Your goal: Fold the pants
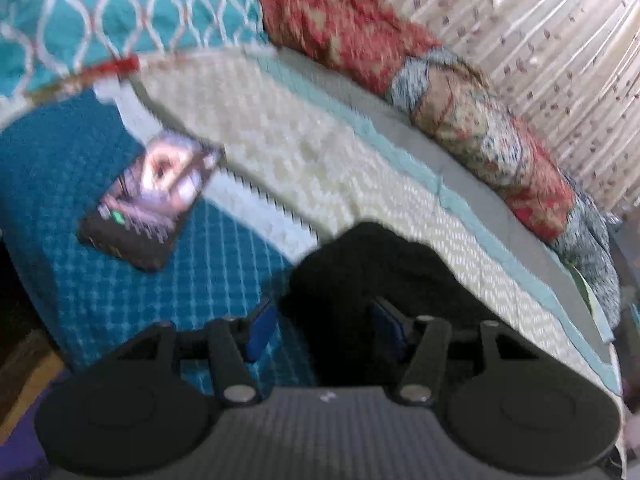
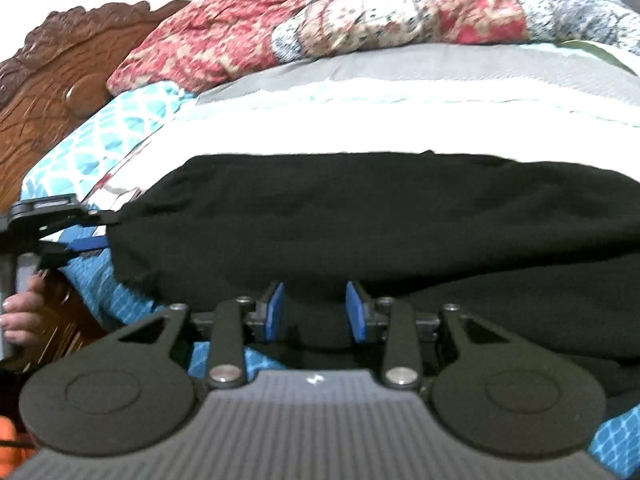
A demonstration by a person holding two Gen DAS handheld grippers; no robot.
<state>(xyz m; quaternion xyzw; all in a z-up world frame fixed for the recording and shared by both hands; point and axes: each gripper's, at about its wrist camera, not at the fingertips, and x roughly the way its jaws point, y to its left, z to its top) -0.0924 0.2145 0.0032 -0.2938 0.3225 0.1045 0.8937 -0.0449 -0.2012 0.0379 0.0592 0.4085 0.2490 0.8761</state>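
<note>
Left wrist view: left gripper (image 1: 326,330) stands apart, black pants (image 1: 372,264) between its pads at the bed's (image 1: 132,292) near edge, a booklet (image 1: 148,204) beyond. Right wrist view: right gripper (image 2: 316,312) pinches the pants' (image 2: 360,216) near hem; white blanket (image 2: 360,128) clear behind.

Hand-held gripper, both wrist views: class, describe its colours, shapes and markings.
Each hand-held gripper, left and right, has blue pads on black fingers, black linkage bars with silver pivot pins, two round black discs, and a grey ribbed body bearing a small white mark.
</note>
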